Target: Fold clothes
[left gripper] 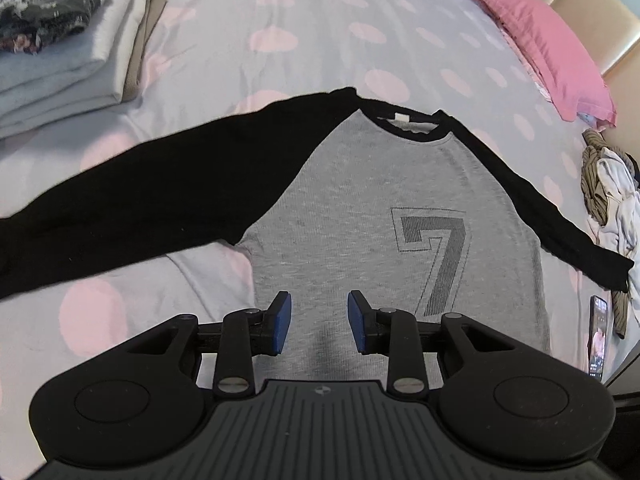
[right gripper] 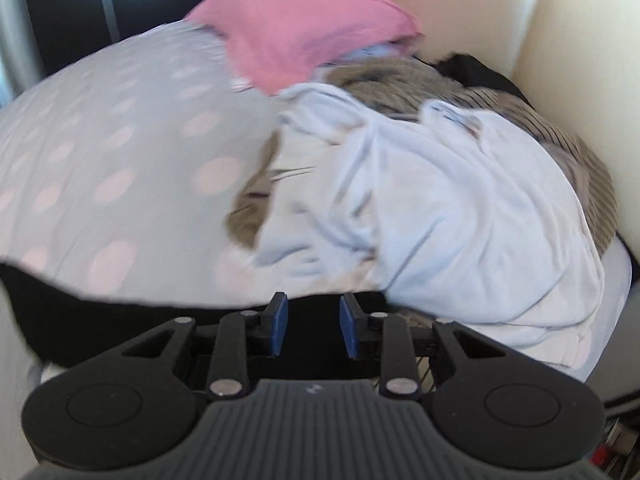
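Left wrist view is showing the left gripper [left gripper: 319,322] hovering part-open, empty, over the shirt [left gripper: 352,216]; right gripper [right gripper: 313,326], likewise, is risking snagging the laundry pile [right gripper: 440,200] beside the sleeve [right gripper: 120,320].

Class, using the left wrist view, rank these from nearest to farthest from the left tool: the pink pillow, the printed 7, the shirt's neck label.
From the left tool:
1. Printed 7, just ahead, to the right.
2. Neck label, at the collar, straight ahead.
3. Pink pillow, far upper right, by the headboard.
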{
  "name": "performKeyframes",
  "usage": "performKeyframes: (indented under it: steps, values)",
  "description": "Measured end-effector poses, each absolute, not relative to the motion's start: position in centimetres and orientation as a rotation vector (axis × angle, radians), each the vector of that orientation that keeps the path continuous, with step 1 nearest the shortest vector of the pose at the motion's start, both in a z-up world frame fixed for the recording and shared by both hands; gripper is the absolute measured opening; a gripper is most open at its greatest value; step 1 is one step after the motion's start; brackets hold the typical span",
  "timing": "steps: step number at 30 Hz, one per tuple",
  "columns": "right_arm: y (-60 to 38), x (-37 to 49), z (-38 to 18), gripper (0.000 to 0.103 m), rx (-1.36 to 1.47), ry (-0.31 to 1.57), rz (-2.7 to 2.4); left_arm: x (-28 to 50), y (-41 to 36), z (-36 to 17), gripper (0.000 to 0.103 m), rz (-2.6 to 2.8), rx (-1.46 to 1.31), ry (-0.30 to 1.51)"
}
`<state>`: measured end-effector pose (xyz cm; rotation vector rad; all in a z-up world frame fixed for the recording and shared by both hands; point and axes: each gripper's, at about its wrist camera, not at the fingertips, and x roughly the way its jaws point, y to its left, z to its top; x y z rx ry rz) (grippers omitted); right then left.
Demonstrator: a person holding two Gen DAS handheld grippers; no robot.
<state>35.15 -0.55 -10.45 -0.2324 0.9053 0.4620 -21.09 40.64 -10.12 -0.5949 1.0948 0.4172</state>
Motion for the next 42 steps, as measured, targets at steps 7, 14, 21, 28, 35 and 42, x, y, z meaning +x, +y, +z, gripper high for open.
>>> performKeyframes:
  steps: [7,14,21,28,35,42]
  values:
    - [-1.2,38.9,-13.7,0.037,-0.270,0.954,0.417,-20.2,40.1,-12.0,0.028,0.411,-0.590,1.159]
    - [-0.9,39.9,-15.5,0.022,-0.287,0.996,0.435,-18.9,39.0,-13.5,0.028,0.386,-0.526,1.229]
    - [-1.3,38.6,-13.6,0.007,-0.203,0.990,0.510,-18.9,38.6,-13.4,0.028,0.379,-0.529,1.228]
    - [1.4,33.4,-8.2,0.007,-0.125,0.986,0.687,-18.8,37.9,-11.3,0.028,0.367,-0.520,1.172]
    - [6.3,26.1,-3.9,0.007,-0.046,0.974,0.913,-19.3,36.2,-8.5,0.028,0.323,-0.498,1.096]
    - [10.9,19.4,-2.2,0.007,0.088,1.028,1.150,-19.7,34.9,-6.8,0.028,0.290,-0.491,1.021]
